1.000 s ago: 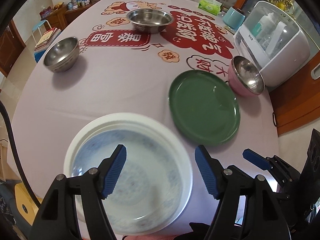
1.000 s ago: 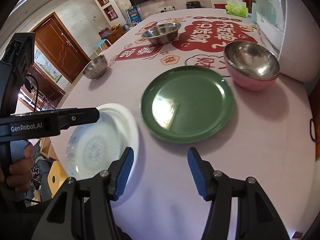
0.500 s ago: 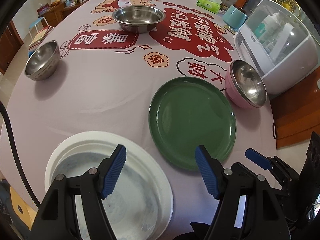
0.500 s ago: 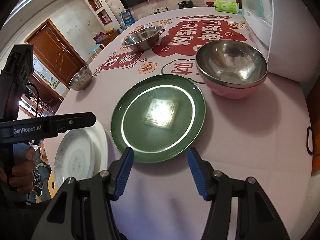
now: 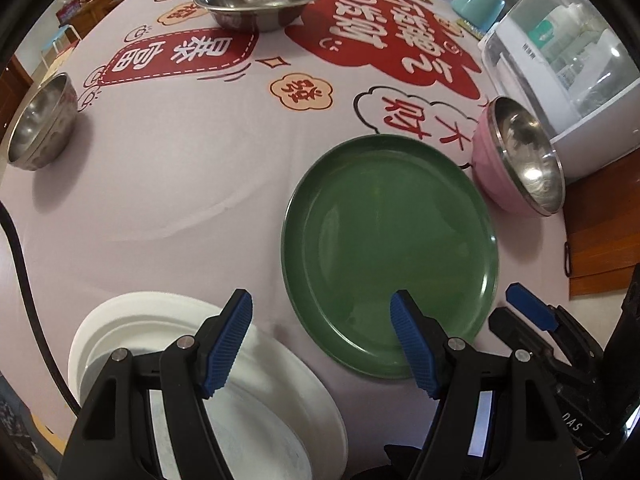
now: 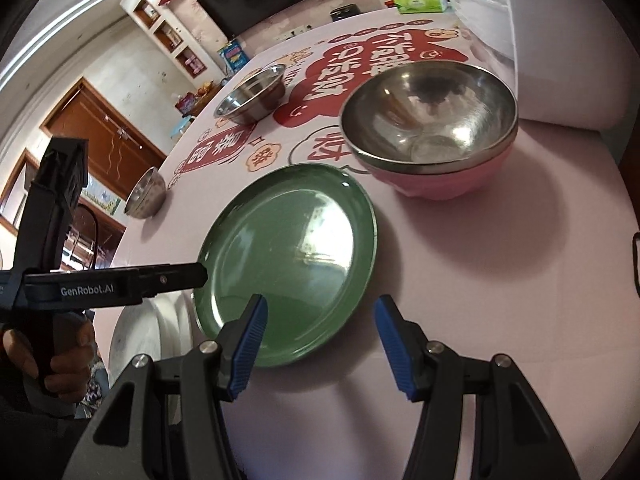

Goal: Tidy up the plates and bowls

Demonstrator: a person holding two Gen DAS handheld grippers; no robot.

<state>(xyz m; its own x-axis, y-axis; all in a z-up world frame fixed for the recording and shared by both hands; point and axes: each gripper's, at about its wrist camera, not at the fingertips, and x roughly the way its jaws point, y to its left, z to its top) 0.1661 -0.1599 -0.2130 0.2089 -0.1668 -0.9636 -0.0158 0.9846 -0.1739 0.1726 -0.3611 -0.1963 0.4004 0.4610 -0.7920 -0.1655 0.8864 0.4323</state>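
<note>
**Both grippers closer to the green plate**

Left gripper [image 5: 320,340], jaws apart and empty, has shifted off the white plate [image 5: 280,392] toward the green plate [image 5: 384,240] at the table's near edge. Right gripper [image 6: 318,344], likewise empty, has closed in too. Around: small steel bowl [image 5: 38,124] far left, wide steel bowl [image 5: 256,0] behind, pink bowl [image 5: 516,160] beside a white appliance [image 5: 560,92].

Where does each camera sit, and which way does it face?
Left wrist: on the left tongs, looking steeply down over the white plate and green plate; own open blue fingers show, and the right tongs' tip.
Right wrist: on the right tongs, facing across the table towards the pink bowl; own open fingers show, plus the left tongs and a hand.
Shared: both plates, all three bowls.
</note>
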